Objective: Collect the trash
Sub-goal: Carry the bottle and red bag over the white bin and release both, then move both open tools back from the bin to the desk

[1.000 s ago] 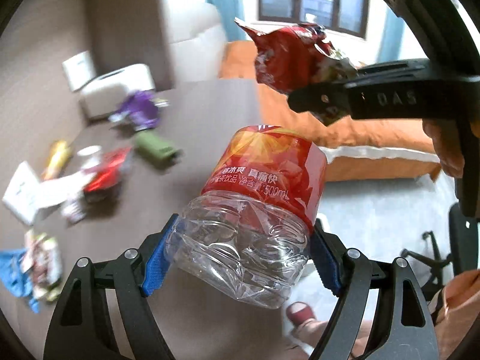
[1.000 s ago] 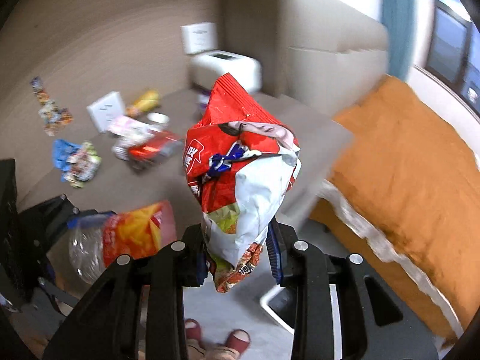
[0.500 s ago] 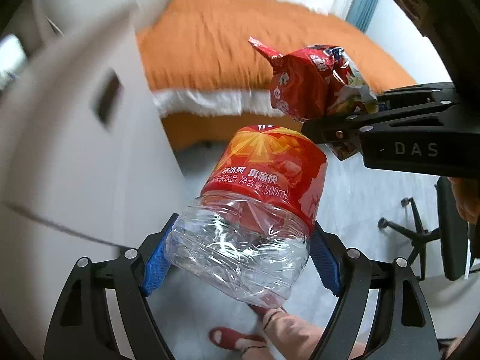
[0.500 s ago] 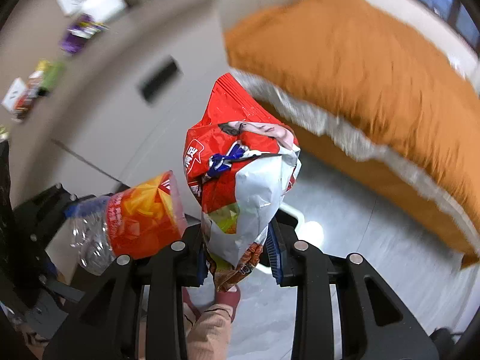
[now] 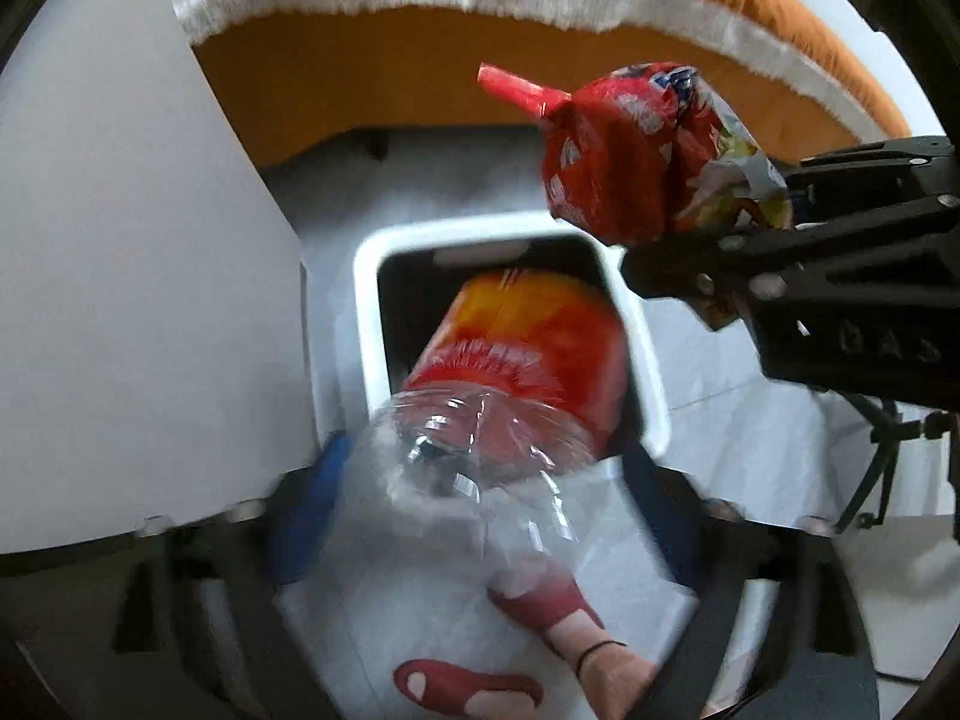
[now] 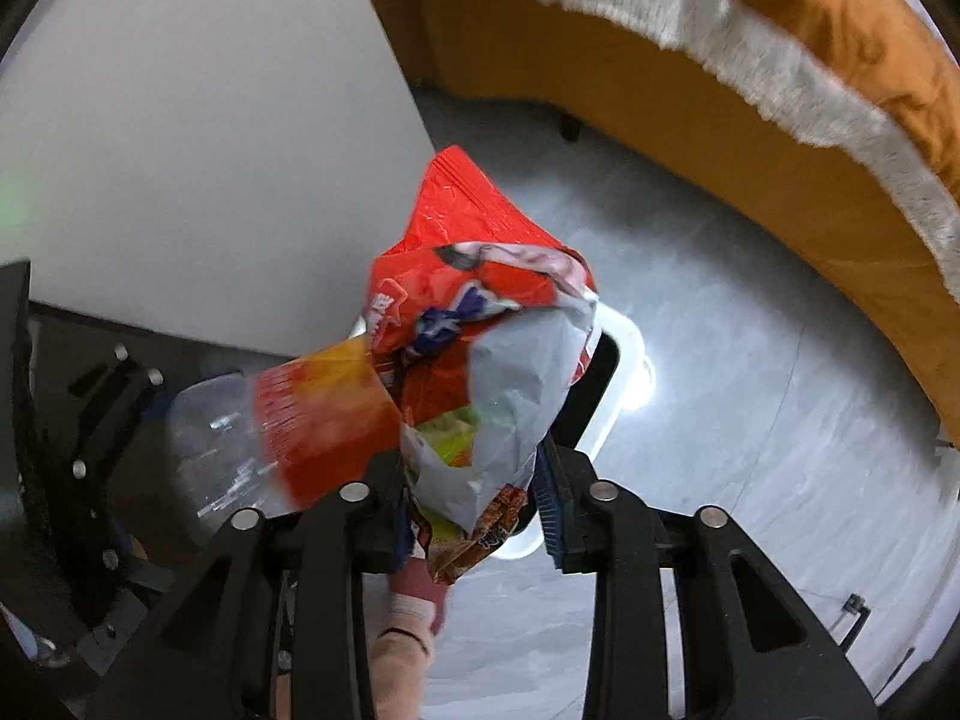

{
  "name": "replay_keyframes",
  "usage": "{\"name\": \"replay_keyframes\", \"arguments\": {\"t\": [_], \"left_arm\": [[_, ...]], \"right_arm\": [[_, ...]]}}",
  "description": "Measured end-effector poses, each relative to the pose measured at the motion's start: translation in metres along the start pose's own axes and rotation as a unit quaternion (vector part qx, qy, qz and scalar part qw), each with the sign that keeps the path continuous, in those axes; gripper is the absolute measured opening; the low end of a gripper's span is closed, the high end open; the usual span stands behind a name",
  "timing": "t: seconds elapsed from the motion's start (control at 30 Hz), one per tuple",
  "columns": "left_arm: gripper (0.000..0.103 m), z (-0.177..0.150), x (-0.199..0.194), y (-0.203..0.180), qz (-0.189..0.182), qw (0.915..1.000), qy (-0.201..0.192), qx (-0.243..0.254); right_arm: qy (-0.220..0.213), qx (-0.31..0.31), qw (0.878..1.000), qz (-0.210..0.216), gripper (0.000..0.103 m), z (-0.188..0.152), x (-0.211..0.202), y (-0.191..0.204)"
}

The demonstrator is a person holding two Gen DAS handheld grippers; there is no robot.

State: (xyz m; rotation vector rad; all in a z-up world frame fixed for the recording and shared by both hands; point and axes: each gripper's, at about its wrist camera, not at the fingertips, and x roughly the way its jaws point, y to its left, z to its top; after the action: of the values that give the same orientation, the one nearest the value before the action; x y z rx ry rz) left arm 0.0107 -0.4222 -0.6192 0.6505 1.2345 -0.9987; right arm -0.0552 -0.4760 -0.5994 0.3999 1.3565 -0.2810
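Observation:
A crushed clear plastic bottle with a red-orange label sits between the jaws of my left gripper, above a white-rimmed trash bin on the floor. The jaws look wider apart than before and blurred, and the bottle tips toward the bin; whether they still grip it is unclear. My right gripper is shut on a crumpled red and white snack bag, held over the same bin. The bottle also shows in the right wrist view.
A white cabinet side stands left of the bin. A bed with an orange cover and white fringe runs behind it. The person's feet in red slippers are on the grey floor below. A chair base is at right.
Both grippers swung down from the table to point at the bin on the floor. The left jaws look more open, and the bottle has tilted forward toward the bin.

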Motion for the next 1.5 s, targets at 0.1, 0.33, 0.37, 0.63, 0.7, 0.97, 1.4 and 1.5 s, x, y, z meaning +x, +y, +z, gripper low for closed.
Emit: {"name": "replay_keyframes", "arguments": {"t": [0.1,0.33,0.37,0.63,0.7,0.97,1.4,1.5], "left_arm": [[0.098,-0.002,0.027,0.008,-0.008,0.9998,0.012,-0.011],[0.098,0.003,0.041,0.012,-0.001,0.9996,0.020,-0.019],[0.098,0.001,0.036,0.011,0.000,0.9996,0.018,-0.020],[0.098,0.002,0.004,0.012,-0.002,0.9996,0.003,-0.029],[0.098,0.005,-0.015,0.008,-0.002,0.9995,-0.001,-0.030],[0.098,0.010,-0.106,-0.007,-0.005,0.9985,-0.036,-0.042],[0.098,0.019,-0.344,-0.025,0.046,0.9810,-0.181,-0.053],[0.098,0.012,-0.394,-0.015,0.073,0.9702,-0.220,-0.070]], "right_arm": [[0.004,-0.016,1.000,-0.017,0.092,-0.003,0.023,-0.003],[0.014,-0.021,0.999,-0.027,0.097,-0.005,0.030,0.001],[0.014,-0.023,0.999,-0.026,0.097,-0.004,0.028,0.003],[0.004,-0.021,1.000,-0.022,0.098,0.006,-0.005,0.007],[-0.001,-0.021,1.000,-0.023,0.098,0.006,-0.022,0.010],[-0.039,-0.015,0.999,-0.024,0.098,0.004,-0.108,0.019],[-0.196,-0.030,0.980,-0.012,0.098,0.001,-0.338,0.065],[-0.239,-0.054,0.969,0.009,0.098,0.009,-0.381,0.094]]}}
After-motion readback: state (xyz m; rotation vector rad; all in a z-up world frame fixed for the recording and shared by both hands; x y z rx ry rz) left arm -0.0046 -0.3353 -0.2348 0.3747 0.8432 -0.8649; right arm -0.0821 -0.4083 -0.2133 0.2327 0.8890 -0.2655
